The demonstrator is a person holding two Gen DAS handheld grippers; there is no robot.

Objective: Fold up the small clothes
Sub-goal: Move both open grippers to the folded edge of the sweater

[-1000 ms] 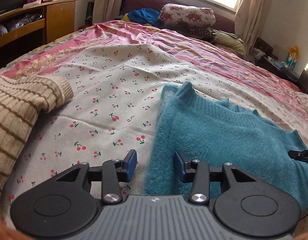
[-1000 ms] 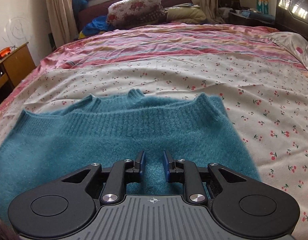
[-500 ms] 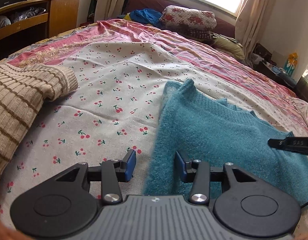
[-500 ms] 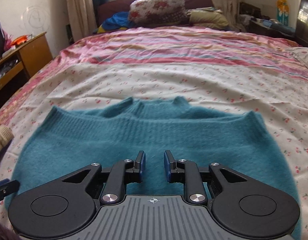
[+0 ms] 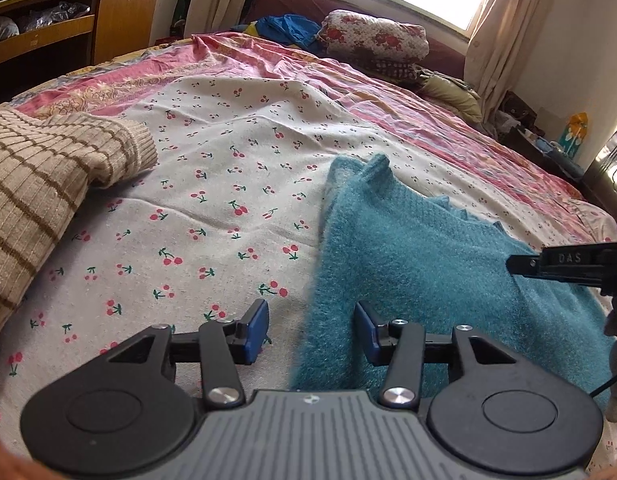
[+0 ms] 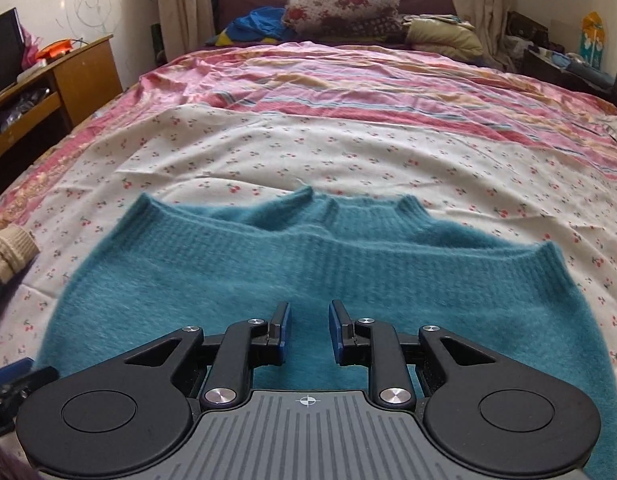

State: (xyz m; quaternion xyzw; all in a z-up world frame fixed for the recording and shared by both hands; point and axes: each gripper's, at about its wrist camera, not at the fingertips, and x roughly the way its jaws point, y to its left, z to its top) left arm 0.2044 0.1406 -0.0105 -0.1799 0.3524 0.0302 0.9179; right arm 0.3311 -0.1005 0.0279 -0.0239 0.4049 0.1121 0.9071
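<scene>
Daylight from a curtained window falls across a bed (image 6: 388, 152) dressed in a cherry-print sheet over pink striped bedding. Teal fuzzy sweater (image 6: 268, 272) lies spread on the near part of the sheet, ribbed edges and cuffs turned toward the far side, apparently already partly folded. Beige striped knit garment (image 5: 40, 184) lies apart on the left. Left claw (image 5: 311, 330) hangs with its jaws wide, straddling the sweater's left edge, gripping nothing. Right claw (image 6: 308, 330) hangs over the middle of the sweater's near portion, jaws parted narrowly, also empty; its tip shows at the right margin of the left view. Judgement: the step in hand is taking hold for the next fold. Recommended practice: lower both claws onto matching points of one edge, pinch all layers together, lift evenly and lay the fold square, since this fluffy knit is likely to sag and slip.
</scene>
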